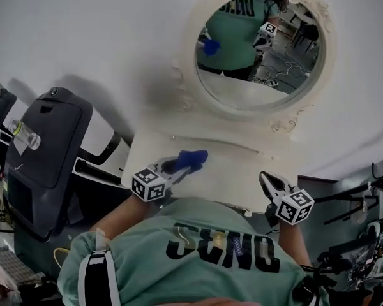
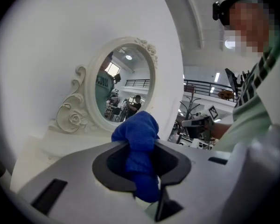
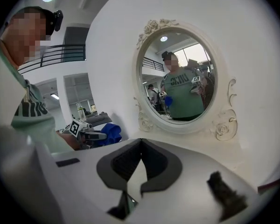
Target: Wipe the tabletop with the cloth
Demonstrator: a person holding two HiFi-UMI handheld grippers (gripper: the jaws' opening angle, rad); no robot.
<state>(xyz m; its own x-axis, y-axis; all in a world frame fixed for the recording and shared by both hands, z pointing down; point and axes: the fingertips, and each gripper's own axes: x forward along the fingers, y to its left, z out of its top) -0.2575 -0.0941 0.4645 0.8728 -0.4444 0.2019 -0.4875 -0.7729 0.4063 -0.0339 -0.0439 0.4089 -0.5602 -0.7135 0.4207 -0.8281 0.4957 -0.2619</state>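
Gripping a bunched blue cloth, the left gripper has its jaws pressed onto the fabric, which bulges out past the tips. It is over the front left part of the white tabletop; whether cloth and surface touch cannot be told. The right gripper is near the tabletop's front right edge, jaw tips together with nothing between them. An ornate oval mirror stands behind.

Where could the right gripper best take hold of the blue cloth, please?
Grip the blue cloth by its bunched end, which sticks out past the tips of the left gripper; the rest is clamped there. Come from the mirror side, facing those tips. The right gripper is shut and must open first.
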